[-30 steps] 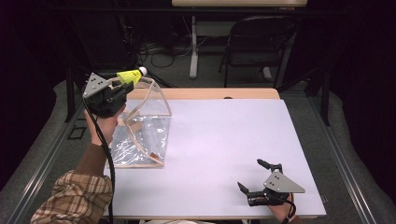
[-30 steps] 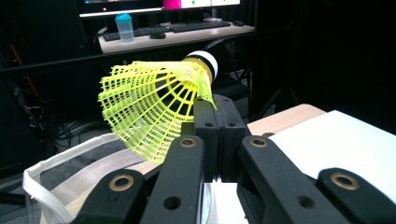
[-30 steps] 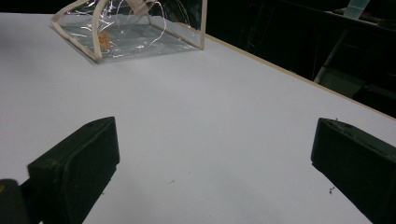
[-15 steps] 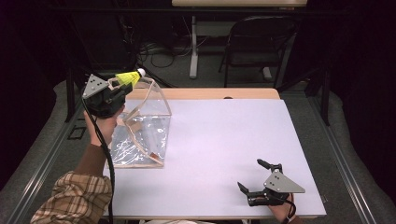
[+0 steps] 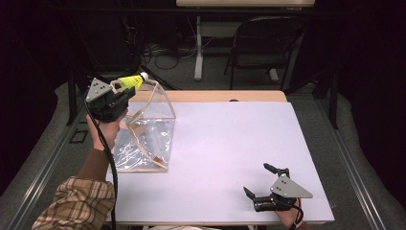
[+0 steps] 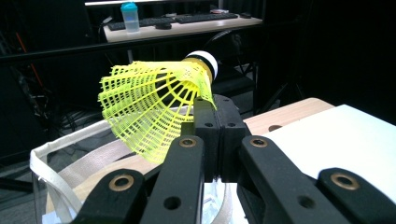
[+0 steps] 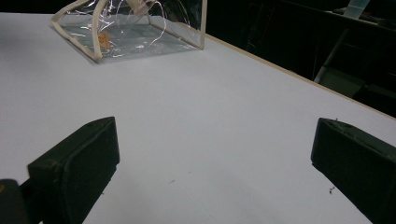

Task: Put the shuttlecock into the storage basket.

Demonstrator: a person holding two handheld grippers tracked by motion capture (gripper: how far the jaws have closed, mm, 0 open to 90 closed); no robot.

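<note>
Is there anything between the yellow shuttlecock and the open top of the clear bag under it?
Nothing visible blocks it. The left gripper holds the yellow shuttlecock by its skirt, above the clear bag at its rim. The bag's mouth stands open, with only the cloth-trimmed rim beneath.

You barely changed anything over that second. Your left gripper, clamped on the yellow shuttlecock, drifted a touch lower and toward you above the clear bag, so the shuttlecock's white tip sat slightly nearer the bag's raised rim than it did a second earlier. The cable hanging from that gripper swung a little along your forearm. The shift was small enough that you could hardly call it a move.
</note>
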